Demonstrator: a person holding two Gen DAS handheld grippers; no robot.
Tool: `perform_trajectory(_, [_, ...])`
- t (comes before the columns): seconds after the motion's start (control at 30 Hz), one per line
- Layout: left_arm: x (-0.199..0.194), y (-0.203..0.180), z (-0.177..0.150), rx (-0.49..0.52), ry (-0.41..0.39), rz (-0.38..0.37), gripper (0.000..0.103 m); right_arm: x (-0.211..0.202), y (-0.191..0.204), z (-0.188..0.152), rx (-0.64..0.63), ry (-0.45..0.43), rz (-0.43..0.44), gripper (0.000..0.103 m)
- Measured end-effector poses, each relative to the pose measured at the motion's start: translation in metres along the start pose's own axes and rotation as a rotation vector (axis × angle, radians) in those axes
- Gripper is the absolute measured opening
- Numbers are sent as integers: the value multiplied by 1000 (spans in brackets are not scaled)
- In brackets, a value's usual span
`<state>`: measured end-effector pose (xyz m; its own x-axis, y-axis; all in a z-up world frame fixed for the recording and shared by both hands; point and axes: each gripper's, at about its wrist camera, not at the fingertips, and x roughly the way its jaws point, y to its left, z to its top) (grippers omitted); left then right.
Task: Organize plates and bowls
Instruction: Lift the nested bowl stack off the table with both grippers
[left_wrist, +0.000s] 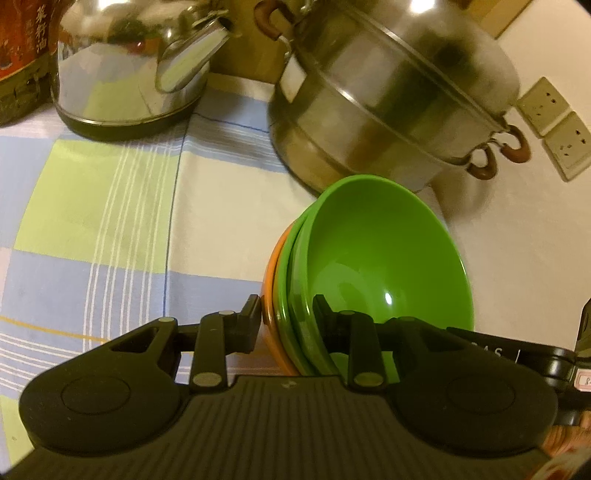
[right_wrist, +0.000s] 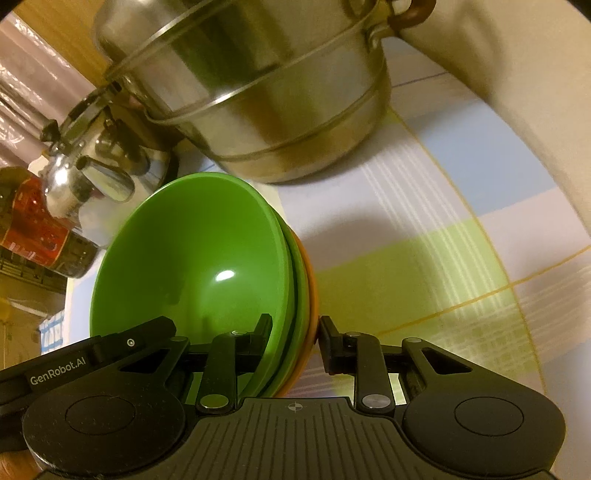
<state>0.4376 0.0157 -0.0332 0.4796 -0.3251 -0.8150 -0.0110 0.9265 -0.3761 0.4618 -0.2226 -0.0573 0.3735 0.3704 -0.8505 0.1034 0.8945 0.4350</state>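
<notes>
A stack of nested bowls, two green bowls (left_wrist: 376, 258) inside an orange bowl (left_wrist: 271, 280), is held between both grippers above the checked tablecloth. My left gripper (left_wrist: 288, 314) is shut on the stack's rim, one finger inside the top green bowl, one outside on the orange. My right gripper (right_wrist: 295, 332) is shut on the opposite rim of the same stack (right_wrist: 199, 266), the orange bowl's edge (right_wrist: 312, 295) against its outer finger. The other gripper's body shows at each view's edge.
A tall steel steamer pot (left_wrist: 391, 96) stands just behind the bowls, also in the right wrist view (right_wrist: 258, 88). A steel kettle (left_wrist: 125, 62) and a red-labelled oil bottle (left_wrist: 22, 48) stand to its left. Wall sockets (left_wrist: 554, 125) are at the right.
</notes>
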Motion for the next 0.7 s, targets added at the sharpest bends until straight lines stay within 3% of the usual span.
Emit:
perform_trajectory(0.37, [-50, -31, -16, 34, -26, -11, 26, -56, 4, -17, -8, -42, 3, 27])
perform_trajectory(0.7, [-96, -49, -54, 47, -50, -15, 26, -105, 1, -58, -4, -66, 15, 27])
